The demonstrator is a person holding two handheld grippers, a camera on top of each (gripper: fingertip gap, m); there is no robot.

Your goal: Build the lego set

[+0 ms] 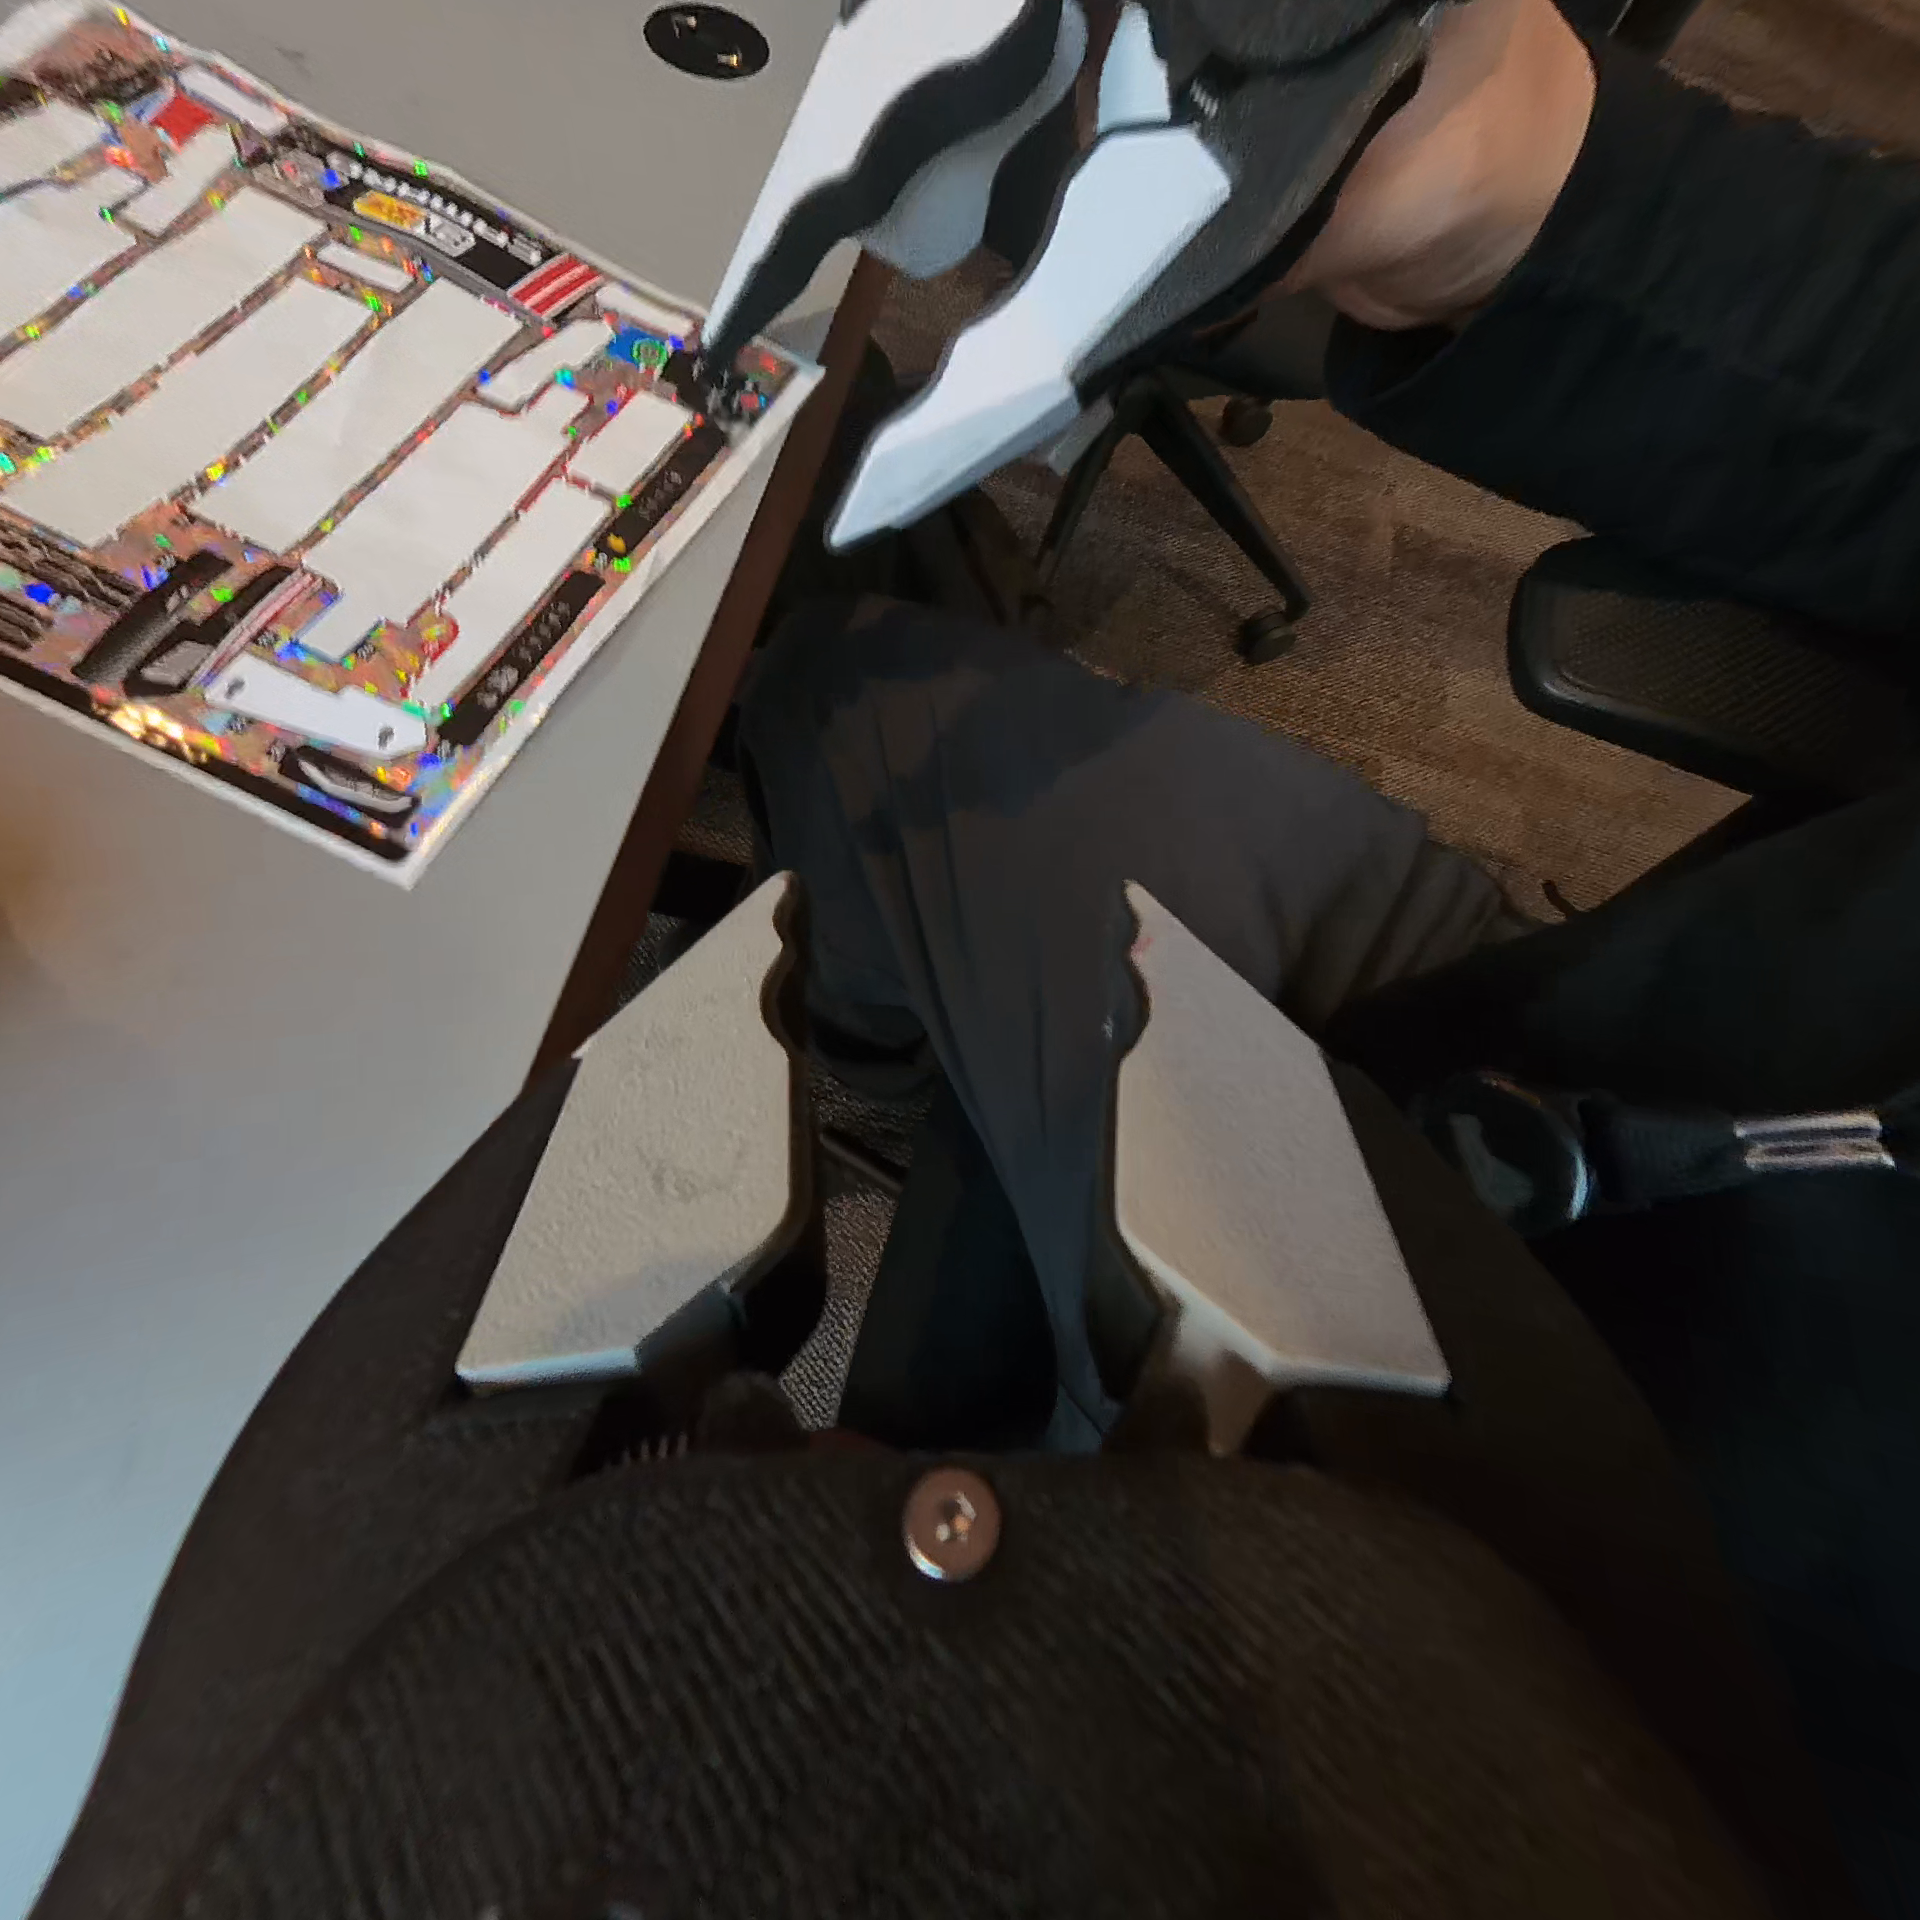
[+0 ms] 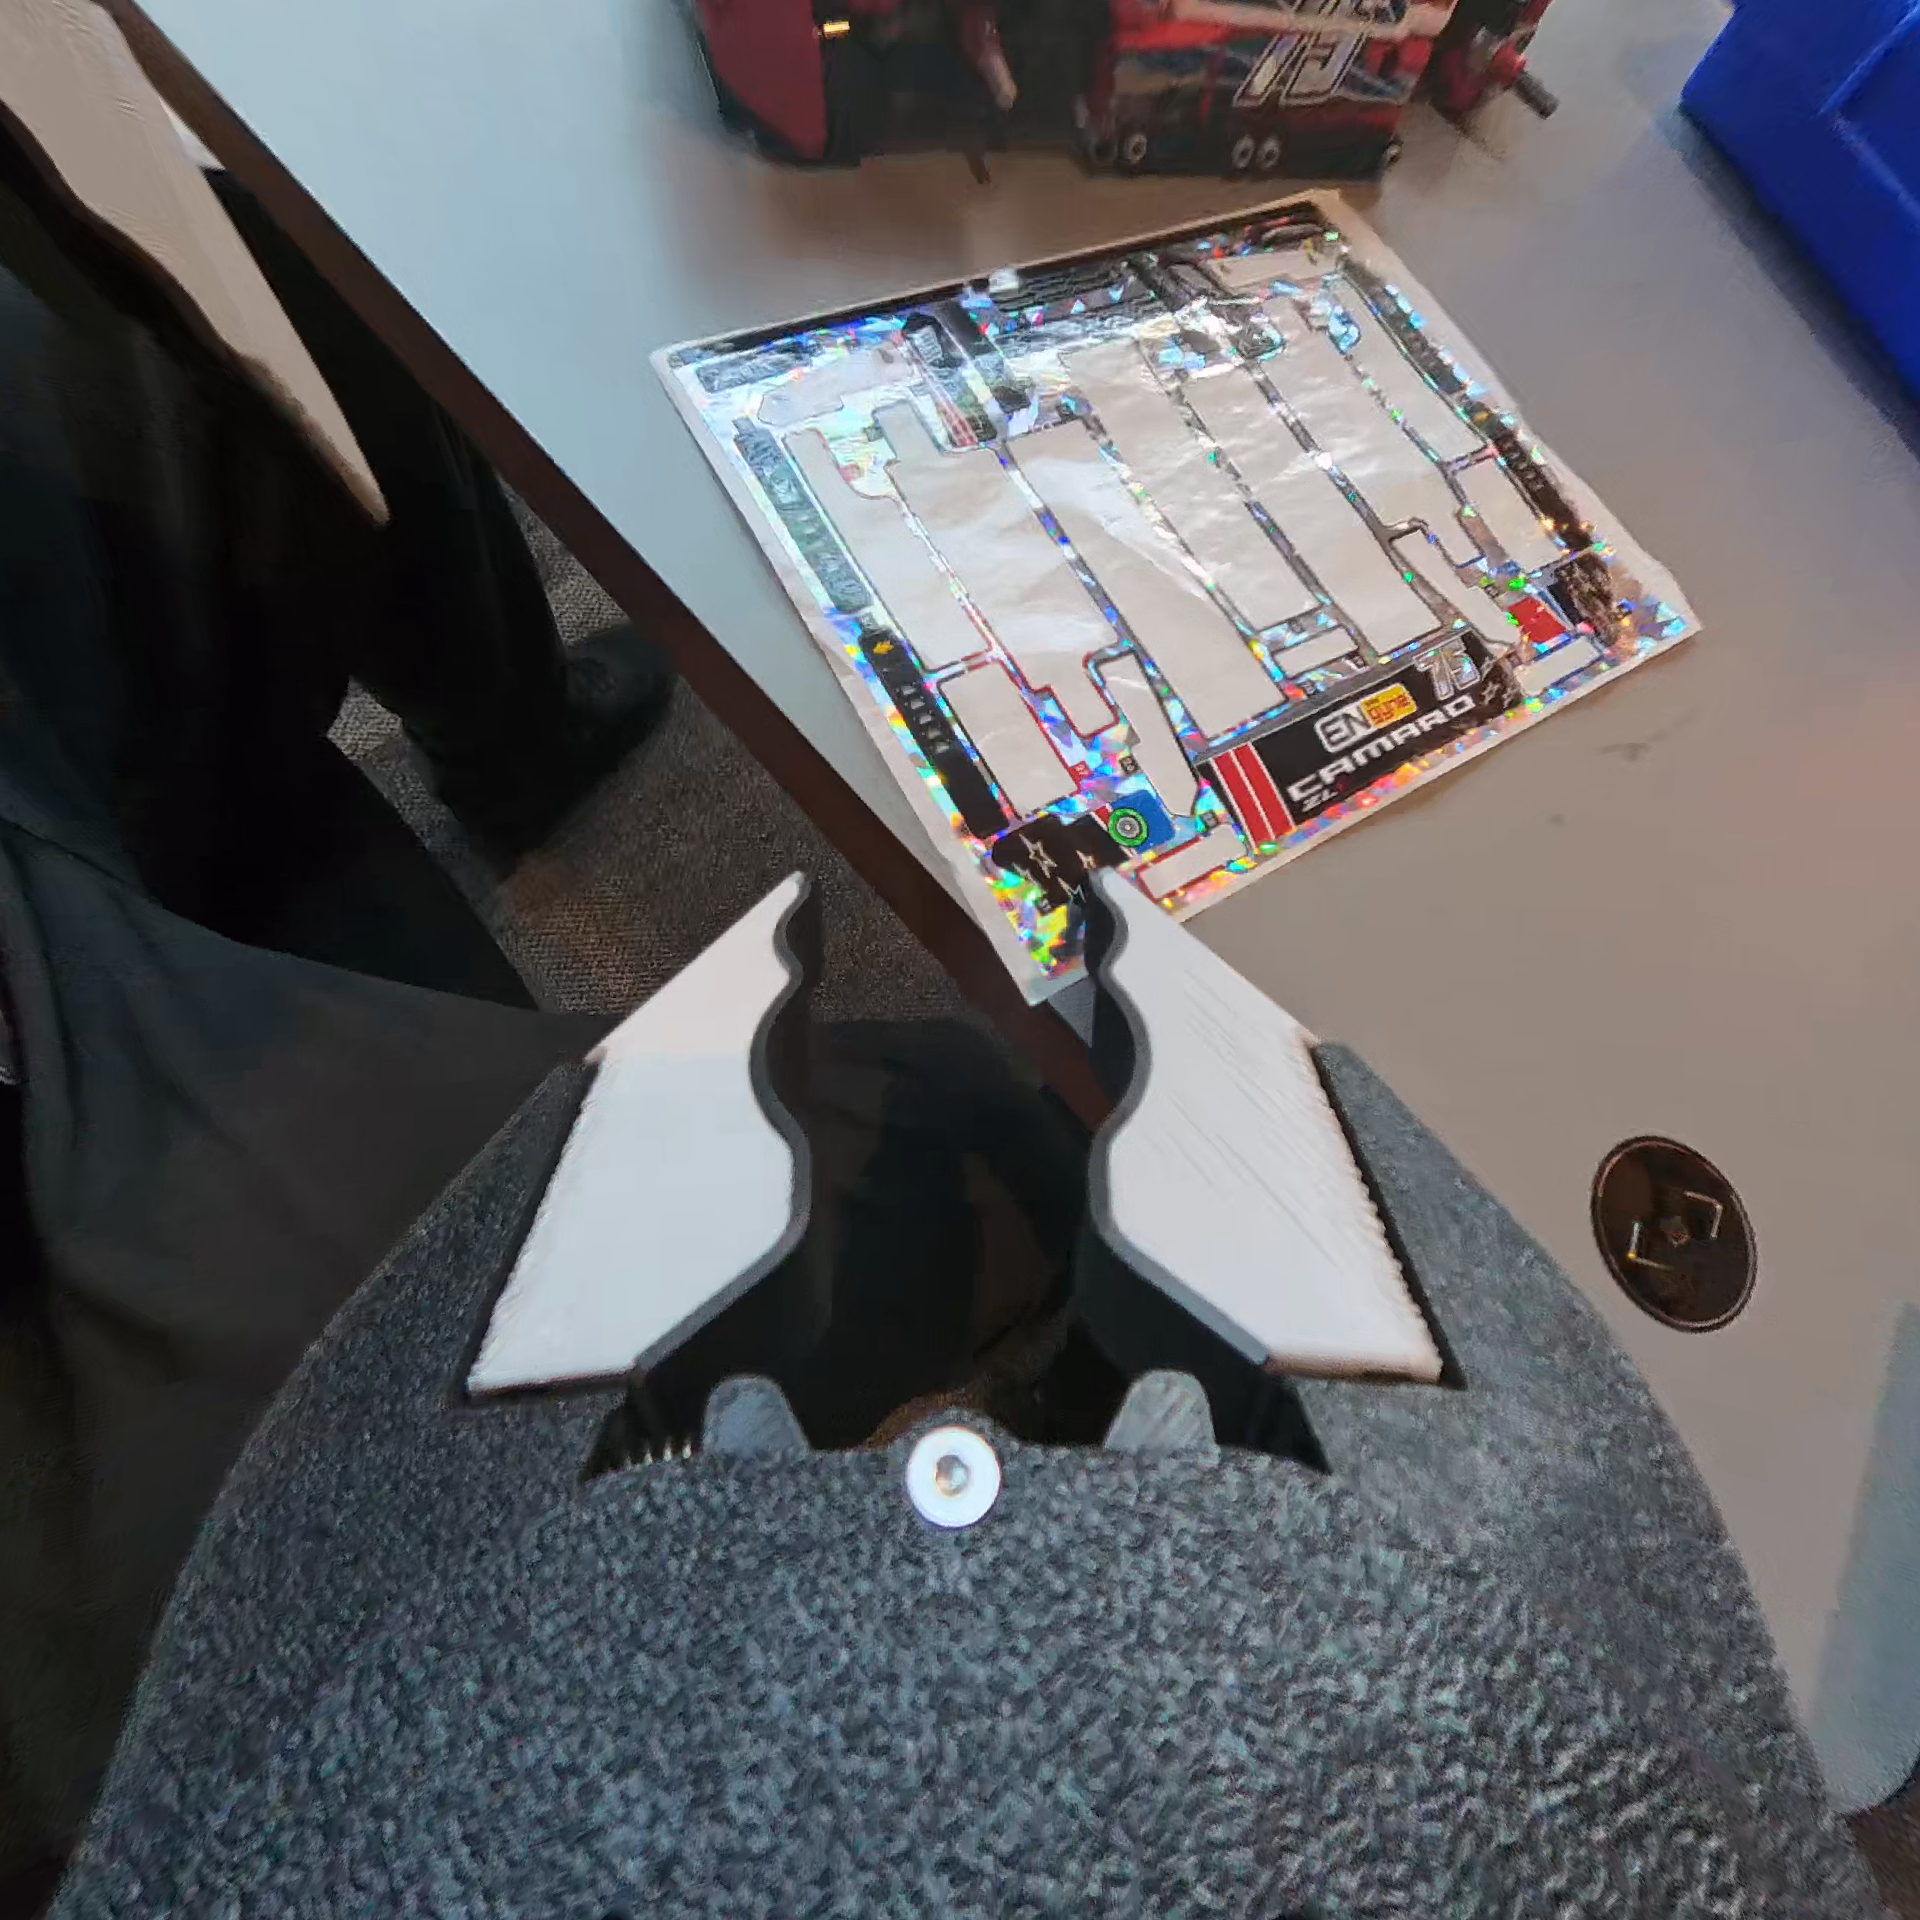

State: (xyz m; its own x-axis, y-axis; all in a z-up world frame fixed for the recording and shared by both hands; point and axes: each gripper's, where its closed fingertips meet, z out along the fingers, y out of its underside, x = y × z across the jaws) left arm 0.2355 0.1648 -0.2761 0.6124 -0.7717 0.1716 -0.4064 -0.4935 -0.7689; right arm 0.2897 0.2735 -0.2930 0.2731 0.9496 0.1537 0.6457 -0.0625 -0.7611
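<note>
The holographic sticker sheet [image 2: 1164, 582], mostly peeled to bare white backing, lay flat at the grey table's [image 2: 1558, 987] edge. The right gripper [image 2: 951, 894] gaped wide and empty, one fingertip [image 2: 1112, 904] at the sheet's near corner; the left gripper [image 1: 961, 899] hung open, holding nothing, beyond the table edge.

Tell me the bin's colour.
Blue bin, seen only in the right wrist view, top corner.

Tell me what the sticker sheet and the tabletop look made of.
The holographic sticker sheet: probably glossy foil film on white paper backing, given rainbow glints and matte white peeled gaps. The grey tabletop: seemingly smooth matte laminate, with a dark brown edge band.
</note>
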